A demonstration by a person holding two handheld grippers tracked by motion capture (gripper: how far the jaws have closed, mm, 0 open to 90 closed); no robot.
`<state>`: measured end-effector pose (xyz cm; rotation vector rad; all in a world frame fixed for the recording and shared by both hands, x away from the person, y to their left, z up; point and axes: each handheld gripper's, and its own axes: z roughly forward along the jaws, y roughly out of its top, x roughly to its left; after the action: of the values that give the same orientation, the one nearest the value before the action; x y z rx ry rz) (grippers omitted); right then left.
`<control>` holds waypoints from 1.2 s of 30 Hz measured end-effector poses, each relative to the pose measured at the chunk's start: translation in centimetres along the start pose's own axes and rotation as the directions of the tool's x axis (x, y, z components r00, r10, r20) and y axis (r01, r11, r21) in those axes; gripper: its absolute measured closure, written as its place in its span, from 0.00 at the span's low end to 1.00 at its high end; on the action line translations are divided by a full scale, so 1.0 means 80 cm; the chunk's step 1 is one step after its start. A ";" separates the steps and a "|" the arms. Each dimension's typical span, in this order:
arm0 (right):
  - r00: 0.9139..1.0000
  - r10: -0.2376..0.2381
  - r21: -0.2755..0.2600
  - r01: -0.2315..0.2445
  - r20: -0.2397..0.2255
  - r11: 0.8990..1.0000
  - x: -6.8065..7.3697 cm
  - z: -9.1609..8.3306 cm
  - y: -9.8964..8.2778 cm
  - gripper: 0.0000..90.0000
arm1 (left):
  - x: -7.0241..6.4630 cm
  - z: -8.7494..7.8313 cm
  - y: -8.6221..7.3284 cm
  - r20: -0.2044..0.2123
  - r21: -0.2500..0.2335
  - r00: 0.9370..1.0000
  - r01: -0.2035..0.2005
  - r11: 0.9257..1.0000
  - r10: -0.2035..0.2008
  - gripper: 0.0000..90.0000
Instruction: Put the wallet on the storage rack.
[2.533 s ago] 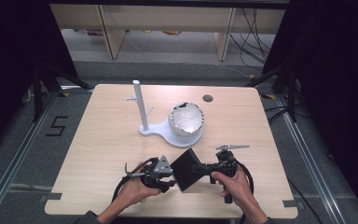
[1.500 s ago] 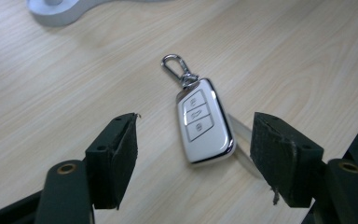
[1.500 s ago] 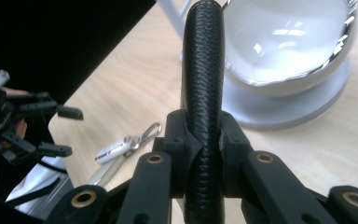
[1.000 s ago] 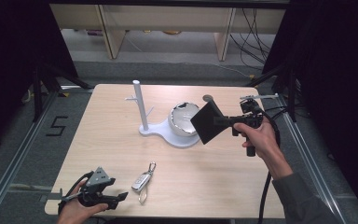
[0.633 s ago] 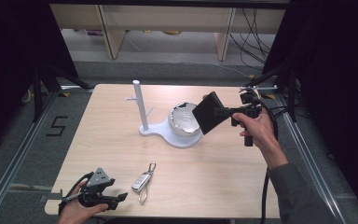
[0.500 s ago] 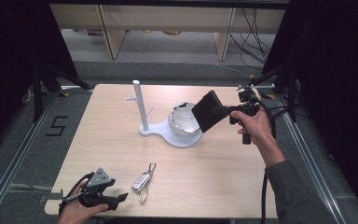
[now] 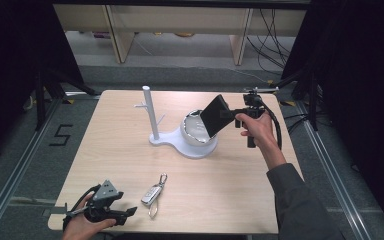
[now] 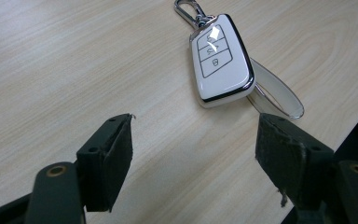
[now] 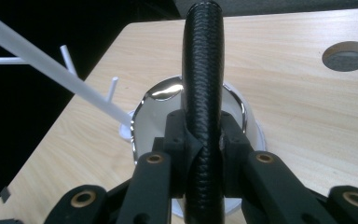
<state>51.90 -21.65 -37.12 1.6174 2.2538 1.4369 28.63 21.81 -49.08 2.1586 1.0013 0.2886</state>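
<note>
My right gripper (image 7: 228,114) is shut on a flat black leather wallet (image 7: 215,115), held tilted in the air just above the white bowl (image 7: 194,131) with a chrome rim. In the right gripper view the wallet (image 9: 203,70) stands edge-on, pinched between both jaws of that gripper (image 9: 203,140), with the bowl (image 9: 156,100) right behind it. Near the front left corner, my left gripper (image 7: 125,214) rests open. Its view shows the left gripper (image 8: 196,158) with nothing between the jaws. A white car key fob (image 8: 219,60) with a clip and strap loop lies just beyond them.
The bowl sits on a white stand base (image 7: 172,142) with an upright pegged post (image 7: 150,112) to its left. The key fob (image 7: 152,192) lies near the table's front edge. A round cable hole (image 9: 347,55) is at the table's back right.
Both grippers were first at the front edge on the wallet. The right one then carried it to the back right and has now shifted it left over the bowl. The left hand stays put.
</note>
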 end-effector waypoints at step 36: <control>0.999 0.036 0.069 -0.037 0.016 0.997 -0.007 0.079 -0.021 0.84 | 0.000 0.003 -0.002 0.014 0.021 1.000 -0.009 1.000 0.009 0.30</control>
<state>54.00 -18.01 -42.16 1.6920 2.3023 1.3641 28.66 21.74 -49.39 2.1817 0.9909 0.2686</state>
